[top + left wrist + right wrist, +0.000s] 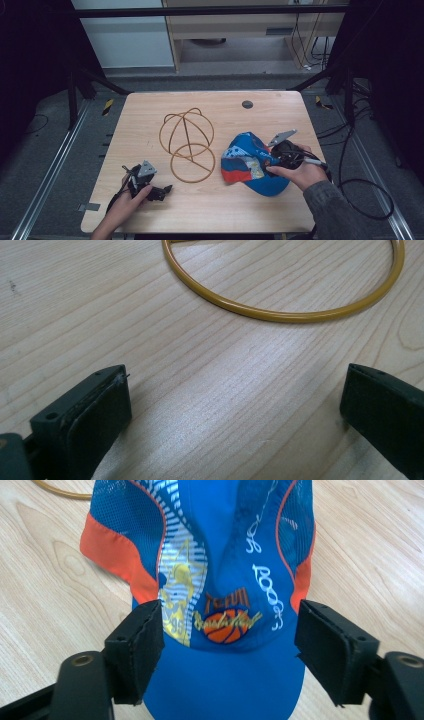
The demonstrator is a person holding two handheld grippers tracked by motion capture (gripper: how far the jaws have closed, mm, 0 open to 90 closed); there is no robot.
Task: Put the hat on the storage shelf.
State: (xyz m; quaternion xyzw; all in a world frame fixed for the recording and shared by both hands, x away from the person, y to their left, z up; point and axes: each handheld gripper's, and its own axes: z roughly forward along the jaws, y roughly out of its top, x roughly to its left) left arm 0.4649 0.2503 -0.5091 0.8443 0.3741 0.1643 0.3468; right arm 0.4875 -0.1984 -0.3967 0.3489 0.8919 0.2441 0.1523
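Cap, blue with orange edges, at about 4 o'clock on the wooden surface, just right of the wire stand, which sits near the middle. In the right claw view, brim low between the two jaws, crown running away toward 12 o'clock, printed basketball badge in the centre.

Right claw spread around the front of the cap, one jaw at each side of the brim's root; whether the pads already press on the cloth cannot be told, so no sure grip yet. Left claw spread wide over bare wood at about 7 o'clock, holding nothing, with the lower ring of the stand just ahead of it.

Risks, as a judgement: thin mesh cloth, likely to fold or slide out if pinched only at the edge. Soft crown probably drooping when lifted, and catching on the wire loops. Light stand, not held by the left claw, easily tipped or pushed along the surface by a cap brought down off centre.
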